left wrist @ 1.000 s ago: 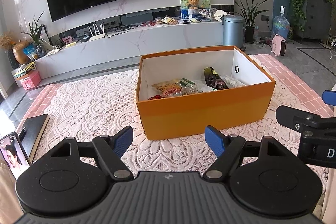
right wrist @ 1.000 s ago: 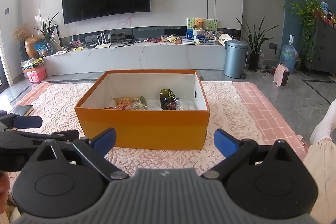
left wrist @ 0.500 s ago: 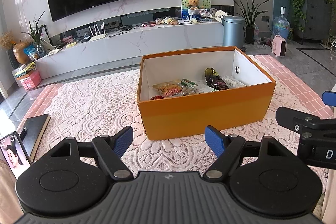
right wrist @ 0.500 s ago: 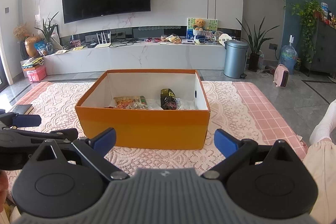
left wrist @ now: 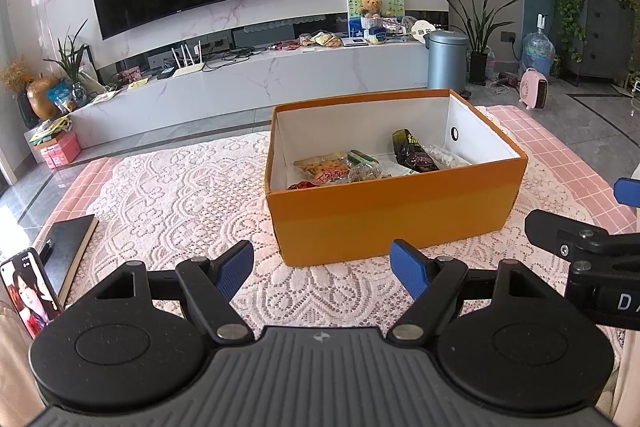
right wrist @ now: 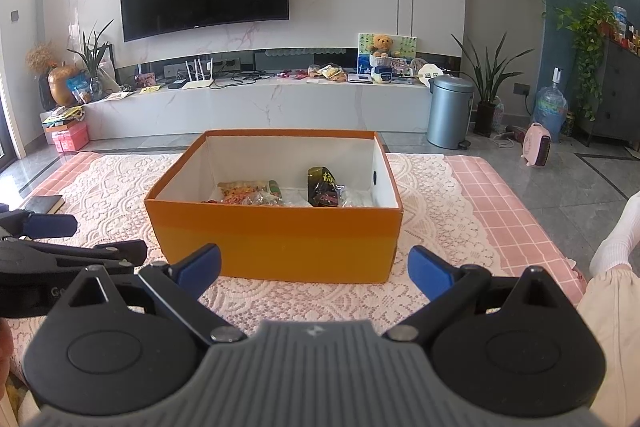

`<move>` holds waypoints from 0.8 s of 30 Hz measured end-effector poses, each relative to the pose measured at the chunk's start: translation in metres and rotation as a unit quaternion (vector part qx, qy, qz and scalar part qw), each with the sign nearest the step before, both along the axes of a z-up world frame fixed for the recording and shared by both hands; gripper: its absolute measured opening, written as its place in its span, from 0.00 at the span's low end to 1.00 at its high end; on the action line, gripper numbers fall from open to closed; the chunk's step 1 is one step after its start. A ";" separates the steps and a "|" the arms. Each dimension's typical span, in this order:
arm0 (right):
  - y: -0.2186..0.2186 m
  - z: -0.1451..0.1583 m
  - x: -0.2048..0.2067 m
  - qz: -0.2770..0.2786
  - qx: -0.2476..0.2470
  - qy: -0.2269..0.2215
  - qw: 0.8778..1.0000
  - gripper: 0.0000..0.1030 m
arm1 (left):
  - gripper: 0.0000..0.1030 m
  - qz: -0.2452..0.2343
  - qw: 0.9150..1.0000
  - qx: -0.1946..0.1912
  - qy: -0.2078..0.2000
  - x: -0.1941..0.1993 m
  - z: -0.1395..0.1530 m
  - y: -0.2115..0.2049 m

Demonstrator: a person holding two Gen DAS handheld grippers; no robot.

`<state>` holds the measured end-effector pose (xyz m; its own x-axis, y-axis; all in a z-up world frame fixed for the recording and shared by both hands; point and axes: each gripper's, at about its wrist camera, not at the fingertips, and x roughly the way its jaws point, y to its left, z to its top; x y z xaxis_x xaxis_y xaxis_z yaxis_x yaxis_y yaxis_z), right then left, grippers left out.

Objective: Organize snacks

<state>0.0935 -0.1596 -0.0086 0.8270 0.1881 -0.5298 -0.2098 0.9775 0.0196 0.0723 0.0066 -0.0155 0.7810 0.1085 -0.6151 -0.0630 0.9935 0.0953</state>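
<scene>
An open orange box [left wrist: 392, 203] with white inside stands on the lace-covered table; it also shows in the right wrist view [right wrist: 276, 247]. Several snack packets lie inside: an orange-red packet [left wrist: 324, 167], a dark packet [left wrist: 412, 151] and a clear packet [left wrist: 442, 157]; the orange-red packet [right wrist: 244, 191] and the dark packet [right wrist: 324, 187] also show in the right wrist view. My left gripper [left wrist: 322, 269] is open and empty, in front of the box. My right gripper [right wrist: 314, 267] is open and empty, also in front of the box.
A black notebook [left wrist: 68, 247] and a phone [left wrist: 30, 291] lie at the table's left edge. The lace cloth [left wrist: 180, 195] covers a pink checked table. A TV wall, low cabinet and bin [left wrist: 446, 59] stand behind. A person's leg [right wrist: 612, 251] is at right.
</scene>
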 end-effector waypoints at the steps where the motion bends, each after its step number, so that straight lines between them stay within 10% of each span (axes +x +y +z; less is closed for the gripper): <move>1: 0.000 0.000 0.000 0.000 0.000 0.000 1.000 0.94 | 0.88 0.001 1.000 -0.001 0.000 0.000 0.000 0.000; 24: 0.000 -0.002 -0.001 0.005 -0.003 0.003 1.000 0.94 | 0.88 0.012 1.000 -0.004 -0.003 0.001 0.002 0.003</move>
